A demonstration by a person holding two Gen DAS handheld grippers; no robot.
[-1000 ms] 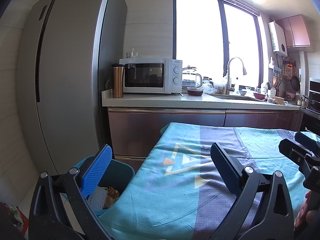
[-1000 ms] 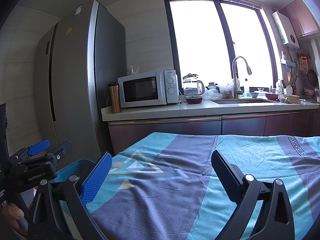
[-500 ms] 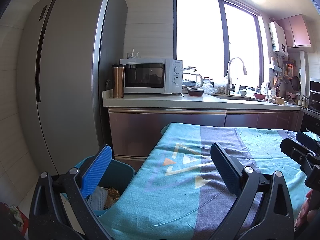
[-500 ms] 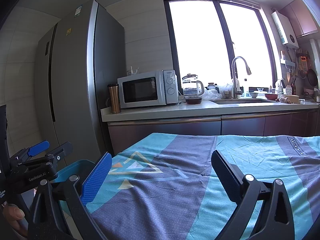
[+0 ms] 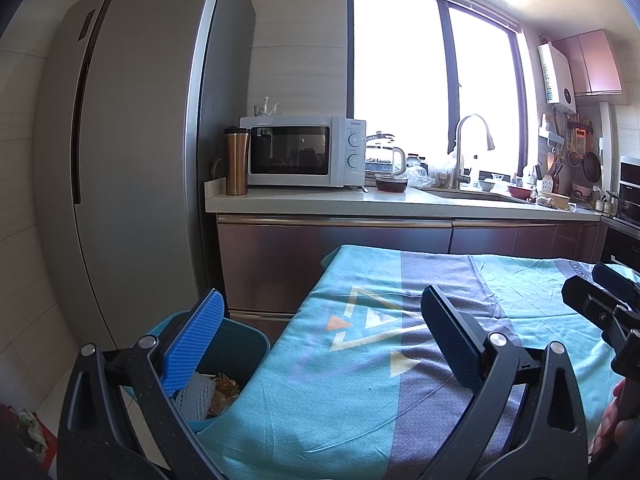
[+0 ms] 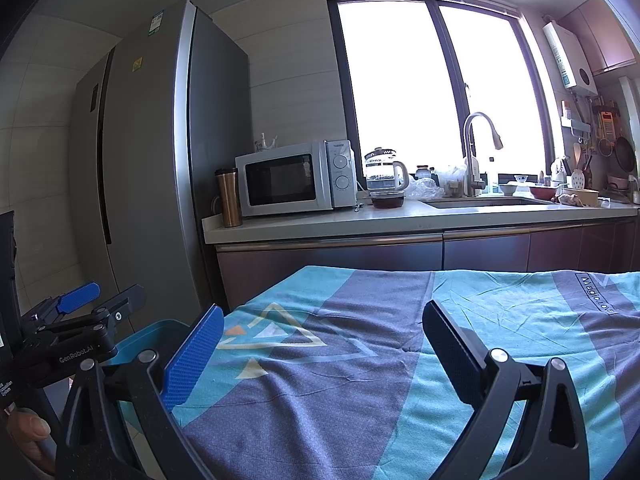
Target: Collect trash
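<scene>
Both your grippers, left and right, stay spread and empty over the bare cloth, nothing shifted; trash sits in the bin beside the table, collection apparently done

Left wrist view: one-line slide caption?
Open left gripper hovers empty over the cloth-covered table, beside a teal bin already holding trash.
</scene>
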